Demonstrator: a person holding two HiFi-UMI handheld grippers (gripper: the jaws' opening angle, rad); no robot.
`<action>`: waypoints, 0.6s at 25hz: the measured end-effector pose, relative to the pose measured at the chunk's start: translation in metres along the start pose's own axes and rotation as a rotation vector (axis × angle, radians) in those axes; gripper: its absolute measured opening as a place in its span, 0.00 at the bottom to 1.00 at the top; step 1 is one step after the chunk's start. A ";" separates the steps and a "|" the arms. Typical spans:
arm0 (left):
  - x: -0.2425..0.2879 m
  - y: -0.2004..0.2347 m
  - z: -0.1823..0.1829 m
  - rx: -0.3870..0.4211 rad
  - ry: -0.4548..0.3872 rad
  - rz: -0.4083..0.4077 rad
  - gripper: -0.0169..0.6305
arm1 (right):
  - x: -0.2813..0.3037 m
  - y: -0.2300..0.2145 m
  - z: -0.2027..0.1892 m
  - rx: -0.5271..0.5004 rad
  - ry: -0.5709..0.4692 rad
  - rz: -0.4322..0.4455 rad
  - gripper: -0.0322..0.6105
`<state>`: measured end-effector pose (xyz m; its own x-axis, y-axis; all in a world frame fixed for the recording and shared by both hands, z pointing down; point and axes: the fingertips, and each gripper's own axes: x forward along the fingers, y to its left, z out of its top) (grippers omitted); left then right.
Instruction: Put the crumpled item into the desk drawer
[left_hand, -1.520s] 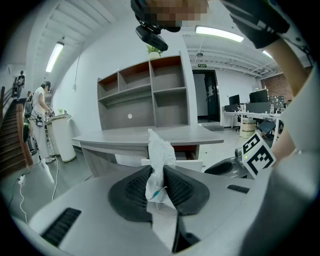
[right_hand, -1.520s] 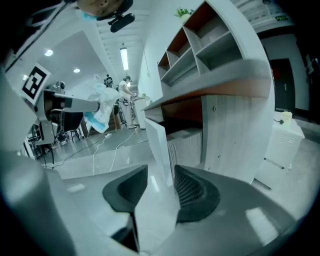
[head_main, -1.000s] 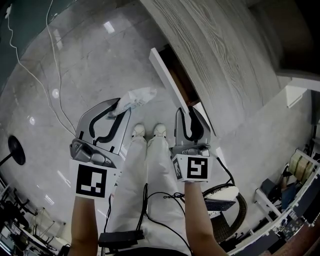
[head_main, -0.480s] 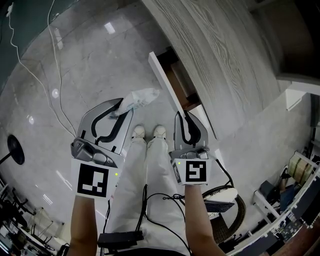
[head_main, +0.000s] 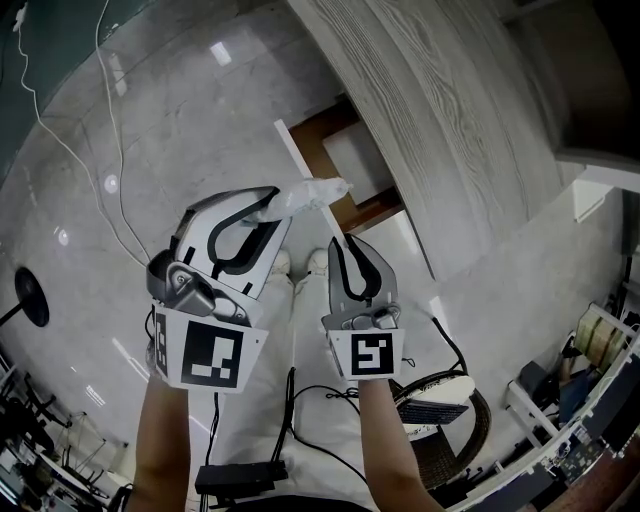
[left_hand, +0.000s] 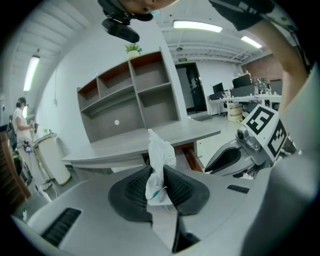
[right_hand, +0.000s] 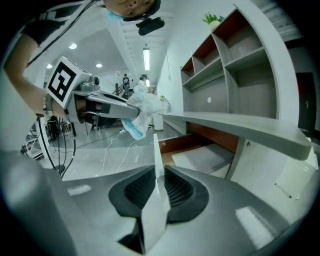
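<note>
— What is shown in the head view?
— The item (head_main: 312, 192), crumpled and white, is pinched at the tips of the left claw (head_main: 272, 203), toward 12 o'clock of centre, just beside the front (head_main: 300, 160) of the open drawer (head_main: 372, 207). That front is clamped by the right claw (head_main: 340, 243), whose jaws have just been closing on it.
— And in the left gripper view?
— The item is seen squeezed upright between the pads. The desk (left_hand: 115, 145) is seen behind it, and the right claw at 3 o'clock.
— And in the right gripper view?
— The thin white front is gripped between the pads. The item is seen at 11 o'clock, held in the left claw, and the drawer at 1 o'clock.
</note>
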<state>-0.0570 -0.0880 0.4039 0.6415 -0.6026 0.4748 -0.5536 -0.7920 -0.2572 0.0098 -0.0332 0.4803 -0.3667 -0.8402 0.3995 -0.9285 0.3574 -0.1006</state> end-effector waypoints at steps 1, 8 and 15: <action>0.006 -0.004 0.001 0.050 0.006 -0.015 0.13 | 0.000 0.000 0.000 -0.003 -0.001 0.001 0.15; 0.061 -0.017 0.000 0.419 0.073 -0.053 0.13 | 0.003 0.003 -0.002 -0.018 0.000 0.010 0.15; 0.097 -0.031 -0.009 0.738 0.142 -0.101 0.13 | 0.003 0.002 -0.003 -0.009 0.000 0.019 0.15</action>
<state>0.0180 -0.1206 0.4653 0.5682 -0.5445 0.6170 0.0355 -0.7329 -0.6794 0.0075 -0.0339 0.4836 -0.3843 -0.8333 0.3975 -0.9208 0.3770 -0.0999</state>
